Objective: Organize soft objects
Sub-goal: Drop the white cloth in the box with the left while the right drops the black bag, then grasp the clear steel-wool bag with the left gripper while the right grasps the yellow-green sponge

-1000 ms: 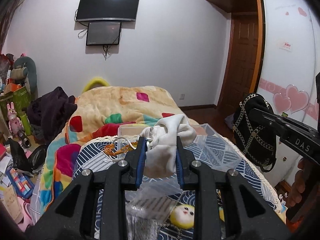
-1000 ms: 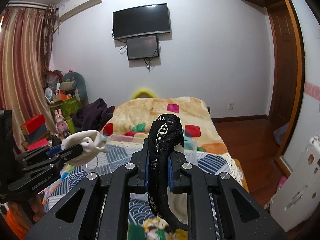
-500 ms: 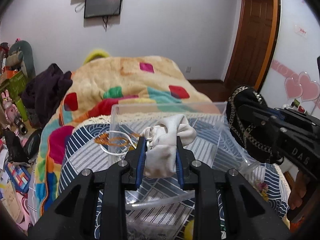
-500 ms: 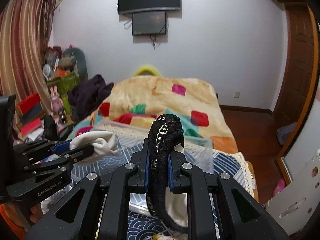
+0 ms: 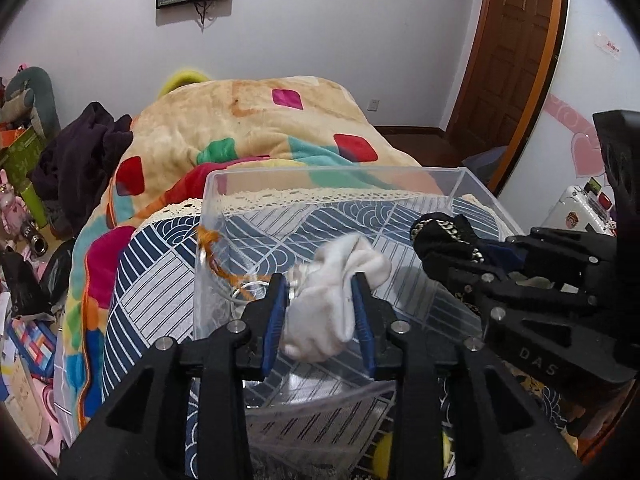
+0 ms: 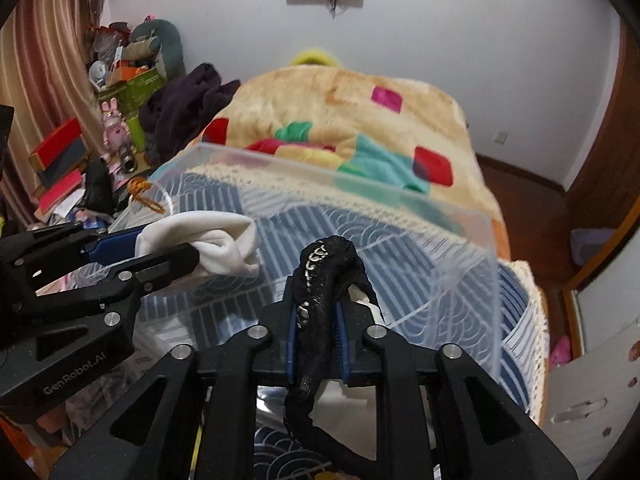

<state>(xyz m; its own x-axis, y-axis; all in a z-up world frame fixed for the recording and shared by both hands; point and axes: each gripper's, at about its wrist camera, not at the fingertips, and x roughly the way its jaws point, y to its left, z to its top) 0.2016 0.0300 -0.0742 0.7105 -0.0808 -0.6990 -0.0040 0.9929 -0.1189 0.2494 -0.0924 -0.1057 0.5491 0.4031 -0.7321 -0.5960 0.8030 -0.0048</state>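
The left gripper (image 5: 320,312) is pinching a crumpled white sock (image 5: 340,284), bunched between its blue pads. Just beside it, the right gripper (image 6: 318,332) is clamping a limp black lacy garment with silvery trim (image 6: 328,276). Both are hanging over the clear plastic bin (image 5: 336,184) ahead of them.

A crumpled white sock (image 5: 340,300) sits pinched in my left claw (image 5: 320,312), over the clear plastic bin (image 5: 336,174). My right claw (image 6: 318,336) grips a black lacy garment (image 6: 324,280) with silvery trim, its tail hanging down.
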